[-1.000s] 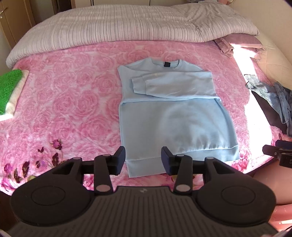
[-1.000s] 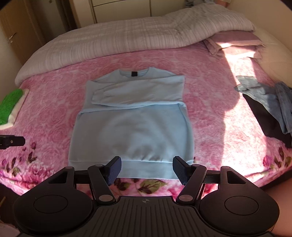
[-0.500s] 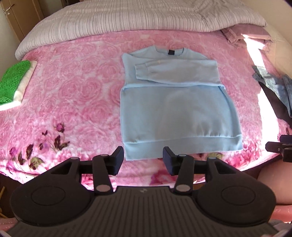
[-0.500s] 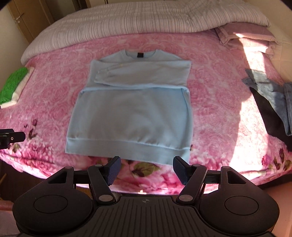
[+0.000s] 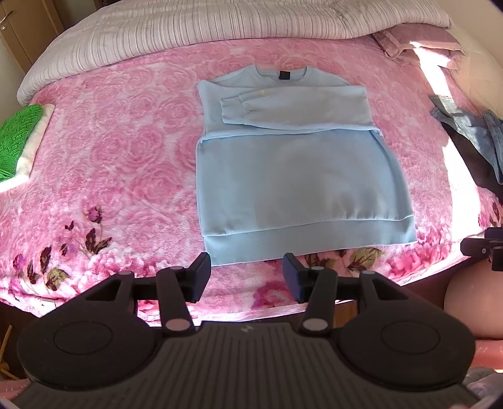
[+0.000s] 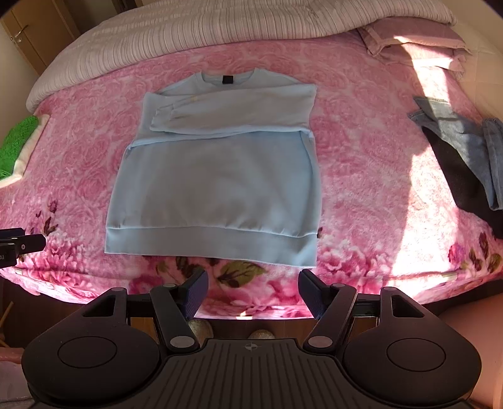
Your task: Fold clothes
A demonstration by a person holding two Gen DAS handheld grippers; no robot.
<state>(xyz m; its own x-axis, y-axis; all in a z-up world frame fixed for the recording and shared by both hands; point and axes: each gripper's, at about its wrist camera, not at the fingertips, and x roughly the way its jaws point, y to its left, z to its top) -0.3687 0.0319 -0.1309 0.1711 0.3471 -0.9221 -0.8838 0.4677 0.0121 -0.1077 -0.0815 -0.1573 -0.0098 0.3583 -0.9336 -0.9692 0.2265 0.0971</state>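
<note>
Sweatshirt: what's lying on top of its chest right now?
One sleeve lies folded across the sweatshirt chest, cuff toward the left in both views. Whether the other sleeve is tucked beneath cannot be seen; the cloth covers it.

pale blue sweatshirt (image 5: 292, 176), pink rose-patterned blanket (image 5: 125, 151)

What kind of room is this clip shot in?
Most likely a home bedroom: a light blue sweatshirt lies flat on a bed's pink floral blanket, a striped quilt is bunched at the far end, and a wooden door stands behind.
</note>
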